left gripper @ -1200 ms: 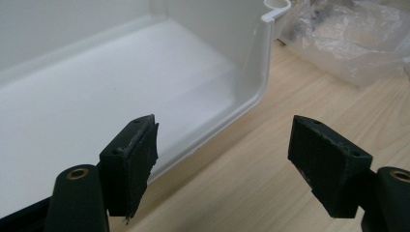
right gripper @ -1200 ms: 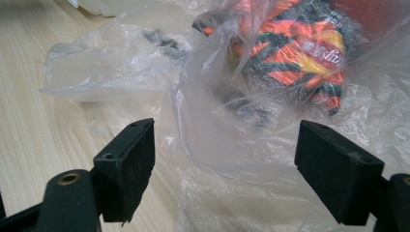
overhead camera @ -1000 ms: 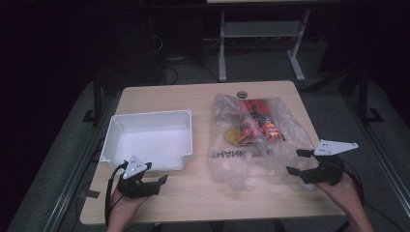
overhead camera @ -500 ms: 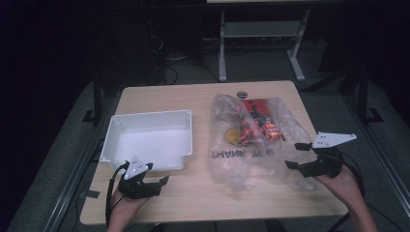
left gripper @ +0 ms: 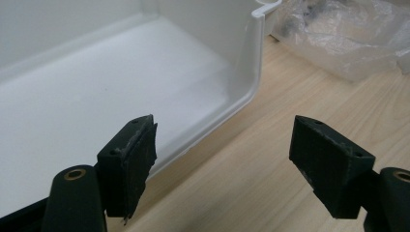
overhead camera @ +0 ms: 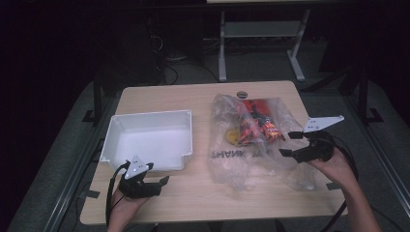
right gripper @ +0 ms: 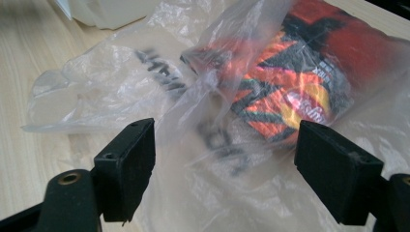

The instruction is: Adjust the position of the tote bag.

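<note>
Across the wooden table [overhead camera: 193, 193] the biggest thing was the clear plastic bag [overhead camera: 251, 159], lying crumpled on the right half with its far end near the table's back edge and its near end short of the front edge. Inside it, toward the far end, sat a red and orange snack packet [overhead camera: 254, 123]. Left of the bag stood the white tray [overhead camera: 150, 121], empty, its left wall close to the table's left edge; a strip of bare wood separated tray and bag, and a wider band of bare wood ran along the front.

Smaller than these, the right gripper [overhead camera: 291, 144] hung over the bag's right side, by the packet. Its jaws stood wide apart, and in the right gripper view [right gripper: 225, 164] the bag's film and the packet lay between and beyond them; whether the pads touched the film could not be told.

At the front left, the left gripper [overhead camera: 157, 173] sat just before the tray's near right corner, its jaws likewise spread wide and holding nothing, bare wood between them [left gripper: 222, 159].
</note>
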The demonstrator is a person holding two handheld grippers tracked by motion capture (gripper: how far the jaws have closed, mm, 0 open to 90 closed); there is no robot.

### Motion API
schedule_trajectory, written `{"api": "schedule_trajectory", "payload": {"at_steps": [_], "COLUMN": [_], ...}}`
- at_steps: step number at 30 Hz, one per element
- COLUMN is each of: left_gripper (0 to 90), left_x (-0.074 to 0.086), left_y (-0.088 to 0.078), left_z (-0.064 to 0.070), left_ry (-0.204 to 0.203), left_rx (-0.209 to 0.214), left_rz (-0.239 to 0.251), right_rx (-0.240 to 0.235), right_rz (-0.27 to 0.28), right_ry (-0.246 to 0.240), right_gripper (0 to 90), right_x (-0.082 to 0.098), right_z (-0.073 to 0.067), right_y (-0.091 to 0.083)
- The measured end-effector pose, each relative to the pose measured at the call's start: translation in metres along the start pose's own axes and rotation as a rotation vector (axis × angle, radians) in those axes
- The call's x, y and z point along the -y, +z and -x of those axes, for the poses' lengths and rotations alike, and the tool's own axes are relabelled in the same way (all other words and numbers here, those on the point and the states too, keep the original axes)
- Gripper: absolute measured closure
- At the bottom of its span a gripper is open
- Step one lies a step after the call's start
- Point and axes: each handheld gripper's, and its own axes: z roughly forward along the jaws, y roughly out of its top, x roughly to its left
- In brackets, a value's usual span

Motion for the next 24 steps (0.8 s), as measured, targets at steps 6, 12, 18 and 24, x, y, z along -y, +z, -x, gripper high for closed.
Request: {"api": "schedule_trajectory", "payload": {"at_steps": [6,12,18,24], "left_gripper": [24.6,24.6,24.6,24.6], "left_x": [0.0,0.0,0.001,0.0], "left_y": [0.0,0.002,0.001,0.002], "left_z": [-0.001,0.0,-0.001,-0.001], "left_ry": [0.001,0.0,-0.002,-0.003], "left_rx": [0.002,0.007,0.01,0.01], "left_rz": [-0.003,-0.004,-0.005,-0.004], "right_rx": [-0.008,-0.008,0.01,0.031], "right_rz": [-0.019,-0.046,-0.077,-0.133], "right_ry": [0.018,0.032,0.045,0.09], "right_gripper": [22.3,22.4,22.1,22.4], "right_x": [-0.01,-0.015,-0.019,-0.014], "right_z": [0.014,0.024,0.033,0.047], "right_y": [0.008,0.017,0.028,0.045]}}
